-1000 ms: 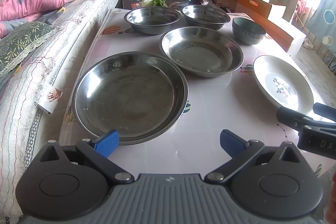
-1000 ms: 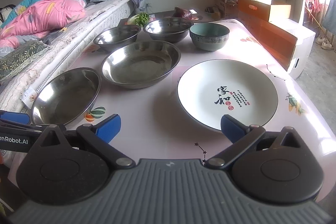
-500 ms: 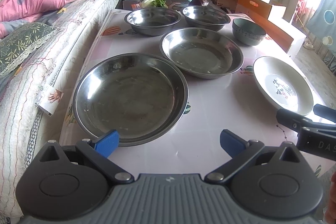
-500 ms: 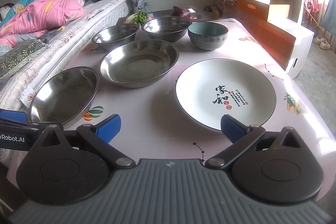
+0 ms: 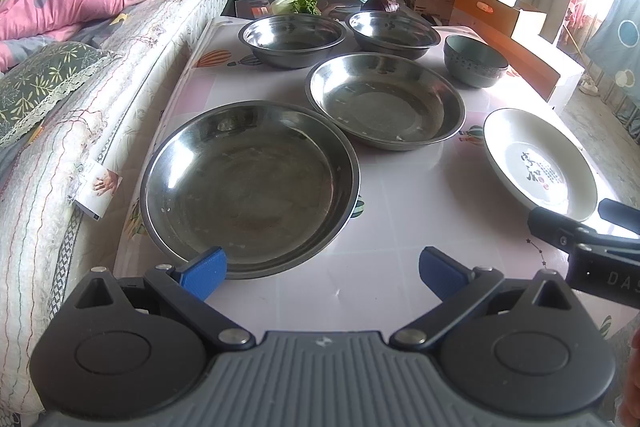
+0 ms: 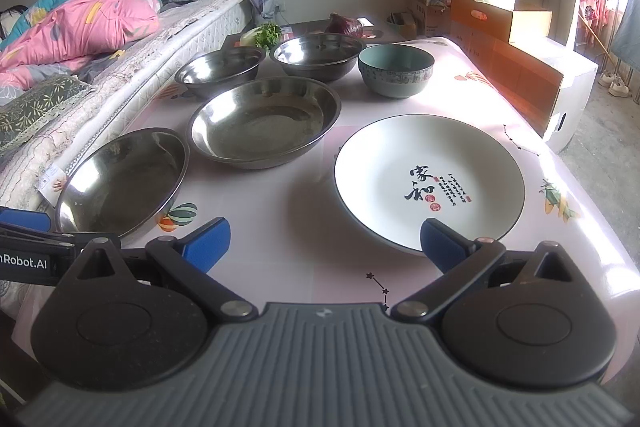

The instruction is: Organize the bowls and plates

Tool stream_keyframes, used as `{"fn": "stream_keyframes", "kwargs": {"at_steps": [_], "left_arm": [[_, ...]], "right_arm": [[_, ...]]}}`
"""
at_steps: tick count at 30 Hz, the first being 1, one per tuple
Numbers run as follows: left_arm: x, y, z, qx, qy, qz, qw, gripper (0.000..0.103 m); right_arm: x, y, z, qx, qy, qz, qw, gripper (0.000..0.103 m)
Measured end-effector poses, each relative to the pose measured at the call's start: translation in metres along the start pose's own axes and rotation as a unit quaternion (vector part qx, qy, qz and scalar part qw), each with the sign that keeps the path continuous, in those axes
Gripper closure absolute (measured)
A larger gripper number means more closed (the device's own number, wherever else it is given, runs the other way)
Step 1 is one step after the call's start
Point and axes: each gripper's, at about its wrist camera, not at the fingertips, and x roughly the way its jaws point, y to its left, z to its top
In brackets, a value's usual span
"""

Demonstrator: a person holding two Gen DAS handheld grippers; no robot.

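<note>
Left gripper (image 5: 322, 273) spread wide, empty, steel plate (image 5: 250, 185) just ahead; right gripper (image 6: 326, 241) likewise agape, white plate (image 6: 430, 181) ahead.

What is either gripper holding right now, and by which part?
Nothing. The left gripper hangs open just short of the nearest steel plate; the right gripper is open in front of the white plate.

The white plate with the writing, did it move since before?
No. The white plate sits as before beside the big steel dish; the small shift in view looks like camera motion.
</note>
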Motion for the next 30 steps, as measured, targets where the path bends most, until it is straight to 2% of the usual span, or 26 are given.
{"fn": "stream_keyframes", "kwargs": {"at_steps": [15,30], "left_arm": [[0.003,0.006,0.003,-0.007,-0.003,0.011,0.9999,0.000],[0.005,0.025,0.036,-0.018,-0.034,0.043,0.9983,0.000]], "right_arm": [[0.001,0.004,0.006,-0.009,-0.002,-0.001,1.000,0.001],[0.024,0.016,0.033,-0.046,-0.018,0.020,0.999,0.001]]}}
